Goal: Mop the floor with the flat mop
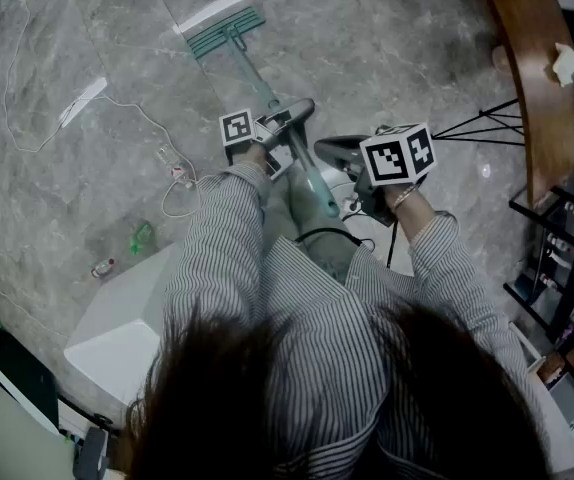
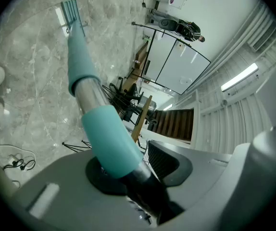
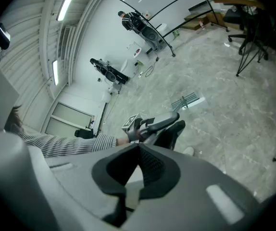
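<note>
Striped sleeves (image 1: 217,258) nearest; left gripper (image 2: 137,170) clamped on mop handle (image 2: 106,134), right gripper (image 3: 138,166) pinched shut, empty. Probably best pushed with mop head (image 1: 225,30) flat.

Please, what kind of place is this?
Probably an indoor lobby or studio hall: a grey marble-look floor, a curved brown wooden counter, black tripod legs and loose white cables.
</note>
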`<control>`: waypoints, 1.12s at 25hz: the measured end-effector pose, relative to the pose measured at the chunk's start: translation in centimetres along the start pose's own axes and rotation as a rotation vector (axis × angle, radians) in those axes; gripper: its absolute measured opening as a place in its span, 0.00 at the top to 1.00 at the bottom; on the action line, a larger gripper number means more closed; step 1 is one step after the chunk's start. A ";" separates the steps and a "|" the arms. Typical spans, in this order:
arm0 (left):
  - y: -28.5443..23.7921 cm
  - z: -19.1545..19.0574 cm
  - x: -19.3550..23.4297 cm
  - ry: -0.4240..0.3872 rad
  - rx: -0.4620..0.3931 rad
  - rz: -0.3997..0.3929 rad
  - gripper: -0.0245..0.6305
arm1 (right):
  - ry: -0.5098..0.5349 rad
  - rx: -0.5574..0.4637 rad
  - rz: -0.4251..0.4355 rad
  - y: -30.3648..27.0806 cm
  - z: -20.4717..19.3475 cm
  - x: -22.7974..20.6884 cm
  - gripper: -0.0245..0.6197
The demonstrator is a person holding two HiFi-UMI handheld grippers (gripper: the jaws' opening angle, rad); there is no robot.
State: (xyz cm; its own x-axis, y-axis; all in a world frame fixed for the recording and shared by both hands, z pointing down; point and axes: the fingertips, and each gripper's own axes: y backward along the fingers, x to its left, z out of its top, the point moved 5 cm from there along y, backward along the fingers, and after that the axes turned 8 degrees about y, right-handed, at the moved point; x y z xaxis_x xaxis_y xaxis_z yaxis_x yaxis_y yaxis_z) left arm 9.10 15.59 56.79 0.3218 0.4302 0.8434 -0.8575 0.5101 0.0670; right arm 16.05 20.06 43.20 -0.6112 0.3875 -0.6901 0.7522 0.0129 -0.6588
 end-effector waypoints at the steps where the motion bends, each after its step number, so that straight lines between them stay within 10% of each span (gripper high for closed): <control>1: -0.1 0.3 0.0 -0.005 -0.002 0.000 0.75 | 0.001 0.004 0.004 -0.3 0.1 0.1 0.96; 17: 0.9 0.9 0.8 -0.008 -0.041 -0.010 0.79 | -0.037 0.051 0.079 -1.1 -1.2 0.5 0.95; 23: 0.9 0.7 1.0 -0.055 0.009 0.016 0.72 | -0.226 0.139 0.213 -2.0 -2.9 1.3 0.61; 28: 0.8 0.6 1.1 -0.068 0.023 0.028 0.71 | -0.327 0.210 0.298 -4.4 -4.5 3.5 0.58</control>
State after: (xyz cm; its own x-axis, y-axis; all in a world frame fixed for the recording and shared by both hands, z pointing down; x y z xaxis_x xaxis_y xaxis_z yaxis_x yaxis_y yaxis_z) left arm 8.56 16.05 58.07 0.2704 0.3922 0.8792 -0.8748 0.4813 0.0543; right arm 11.69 25.49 45.05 -0.4475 0.0358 -0.8936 0.8607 -0.2541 -0.4412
